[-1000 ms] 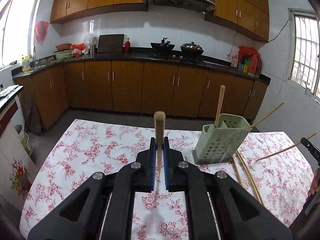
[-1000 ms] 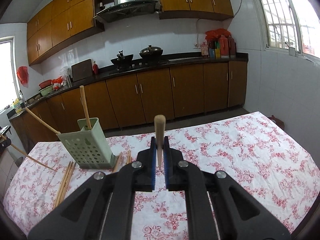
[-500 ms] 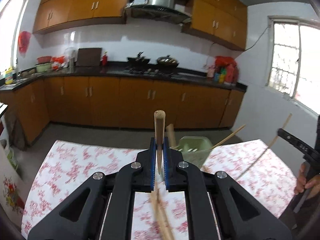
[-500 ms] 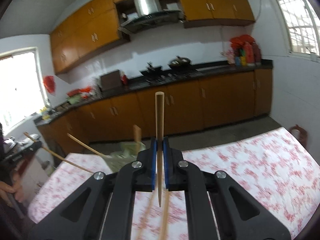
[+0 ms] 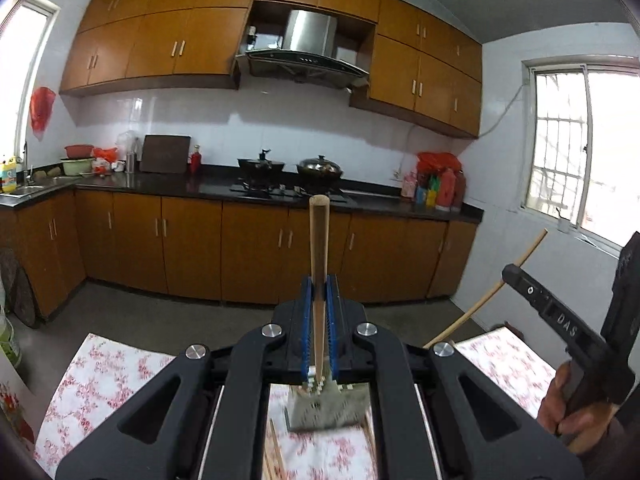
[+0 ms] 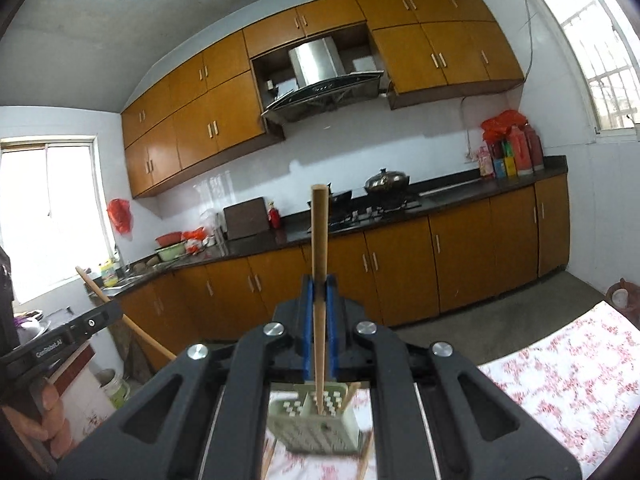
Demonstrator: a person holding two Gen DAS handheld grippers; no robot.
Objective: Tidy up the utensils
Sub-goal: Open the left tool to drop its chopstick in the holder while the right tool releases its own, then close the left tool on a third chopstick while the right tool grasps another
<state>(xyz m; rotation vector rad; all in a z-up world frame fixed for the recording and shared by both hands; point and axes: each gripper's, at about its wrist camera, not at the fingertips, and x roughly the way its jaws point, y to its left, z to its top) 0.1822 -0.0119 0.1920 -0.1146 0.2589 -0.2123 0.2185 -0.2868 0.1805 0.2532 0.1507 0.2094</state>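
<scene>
My left gripper (image 5: 319, 280) is shut on a wooden chopstick (image 5: 319, 232) that stands upright between the blue pads. Its lower end hangs above the pale green perforated utensil holder (image 5: 328, 404) on the table. My right gripper (image 6: 319, 280) is likewise shut on an upright chopstick (image 6: 320, 236), whose tip hangs over the holder's (image 6: 316, 424) open compartments. A wooden stick (image 6: 352, 392) leans inside the holder. Each gripper shows in the other's view: the right one (image 5: 560, 320) in a hand, and the left one (image 6: 68, 336) with its chopstick (image 6: 124, 316).
The table wears a red-flowered cloth (image 5: 100, 380). Loose chopsticks (image 6: 267, 456) lie on it on both sides of the holder. Beyond the table's far edge are bare floor, brown kitchen cabinets (image 5: 192, 248) and a counter with pots.
Both grippers rose with their chopsticks and came together over the holder. The holder, earlier off to the side, now sits right under the jaws of both.
</scene>
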